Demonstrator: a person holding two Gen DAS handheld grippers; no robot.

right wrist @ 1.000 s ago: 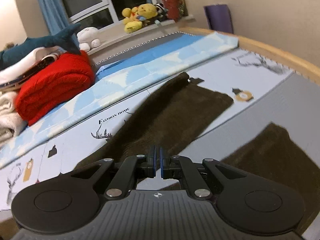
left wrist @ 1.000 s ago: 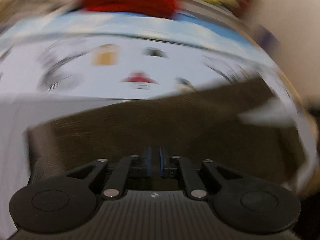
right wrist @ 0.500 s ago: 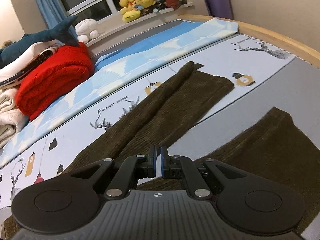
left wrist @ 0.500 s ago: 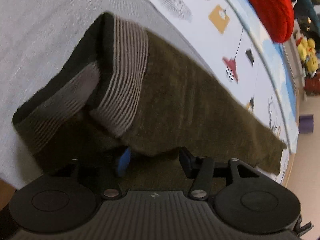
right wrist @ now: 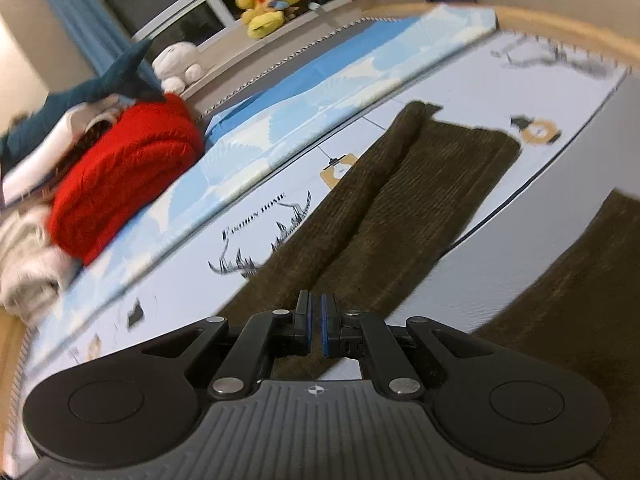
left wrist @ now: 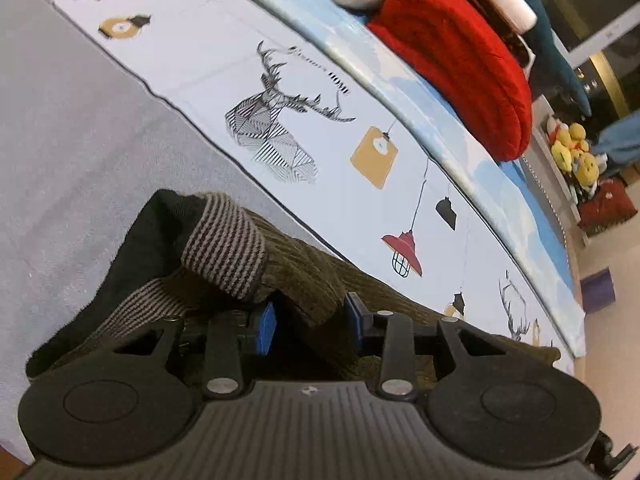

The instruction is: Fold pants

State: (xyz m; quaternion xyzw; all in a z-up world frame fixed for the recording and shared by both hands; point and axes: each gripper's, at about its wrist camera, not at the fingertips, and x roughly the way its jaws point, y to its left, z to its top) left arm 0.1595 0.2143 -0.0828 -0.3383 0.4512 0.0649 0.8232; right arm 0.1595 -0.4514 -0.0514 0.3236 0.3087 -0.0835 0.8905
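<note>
Dark olive corduroy pants with a striped grey waistband lie on the bed. My left gripper is open, its blue pads on either side of a fold of fabric just behind the waistband, which is flipped over. In the right wrist view the two pant legs stretch away across the bed, one leg creased along its length, the other at the right. My right gripper is shut with nothing seen between the pads, low over the crotch area.
A printed bed sheet covers the bed with a grey part at the left. A red knit blanket, folded towels and plush toys sit along the far side. A wooden bed rim curves at the right.
My left gripper went from shut to open around the waistband fold and dropped lower and closer. The right gripper stayed shut and tilted, drifting over the legs.
</note>
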